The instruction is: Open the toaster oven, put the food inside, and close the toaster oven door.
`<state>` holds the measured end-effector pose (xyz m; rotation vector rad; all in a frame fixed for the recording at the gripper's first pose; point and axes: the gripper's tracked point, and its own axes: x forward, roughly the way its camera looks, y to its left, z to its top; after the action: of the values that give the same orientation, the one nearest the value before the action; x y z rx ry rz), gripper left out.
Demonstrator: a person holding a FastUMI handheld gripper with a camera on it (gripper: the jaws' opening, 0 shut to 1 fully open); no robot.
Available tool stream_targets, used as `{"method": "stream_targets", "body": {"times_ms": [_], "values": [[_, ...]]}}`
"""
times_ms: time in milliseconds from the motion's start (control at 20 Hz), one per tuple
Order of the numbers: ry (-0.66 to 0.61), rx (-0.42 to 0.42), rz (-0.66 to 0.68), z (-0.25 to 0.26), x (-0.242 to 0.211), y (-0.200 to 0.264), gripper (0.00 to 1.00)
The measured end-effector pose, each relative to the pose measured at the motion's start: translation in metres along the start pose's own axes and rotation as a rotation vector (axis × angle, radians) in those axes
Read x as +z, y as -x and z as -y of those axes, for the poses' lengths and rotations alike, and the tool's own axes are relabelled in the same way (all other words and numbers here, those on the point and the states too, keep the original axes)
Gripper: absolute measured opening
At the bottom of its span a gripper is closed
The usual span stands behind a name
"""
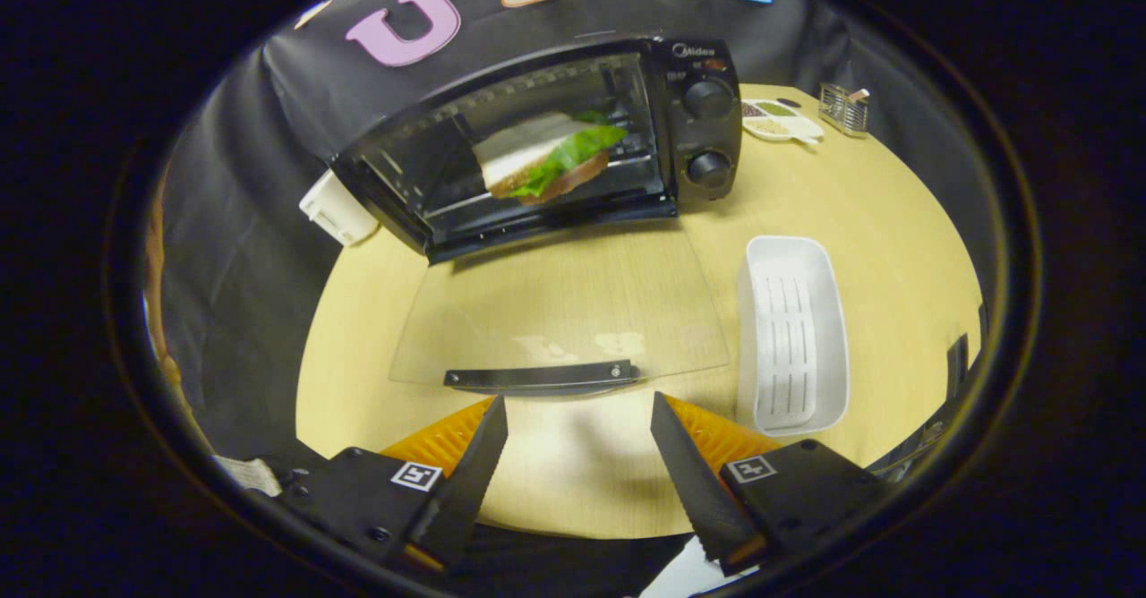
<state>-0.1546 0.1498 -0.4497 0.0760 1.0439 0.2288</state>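
A black toaster oven (698,123) stands at the far side of the round table, its glass door (555,311) folded down flat toward me. A sandwich (546,158) with white bread and green lettuce lies on the rack inside the oven. The door's black handle (540,376) sits just ahead of my fingertips. My gripper (577,410) is open, its fingers spread wide with nothing between them, just short of the handle.
A white slotted tray (792,338) lies to the right of the door. A small condiment dish (777,121) and a metal holder (845,108) stand beyond the oven's right side. A white box (336,209) sits at the oven's left. The wooden table (895,222) has bare room at right.
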Motion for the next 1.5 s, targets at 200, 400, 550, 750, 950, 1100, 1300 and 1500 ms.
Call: {"method": "stream_targets", "body": {"times_ms": [200,400,550,750,950,1100,1300,1500], "values": [[0.092,-0.066,-0.039,0.018,-0.008,-0.025,0.99],[0.115,-0.045,-0.055,0.016,-0.008,-0.029,0.99],[0.114,-0.032,-0.05,0.014,-0.002,-0.024,0.98],[0.112,-0.029,-0.031,0.011,0.008,-0.01,0.98],[0.067,-0.012,0.007,0.005,0.025,0.009,0.98],[0.019,0.008,0.074,-0.003,0.049,0.024,0.98],[-0.08,0.03,0.192,-0.014,0.095,0.039,0.98],[-0.103,0.079,0.268,-0.027,0.125,0.036,0.99]]}}
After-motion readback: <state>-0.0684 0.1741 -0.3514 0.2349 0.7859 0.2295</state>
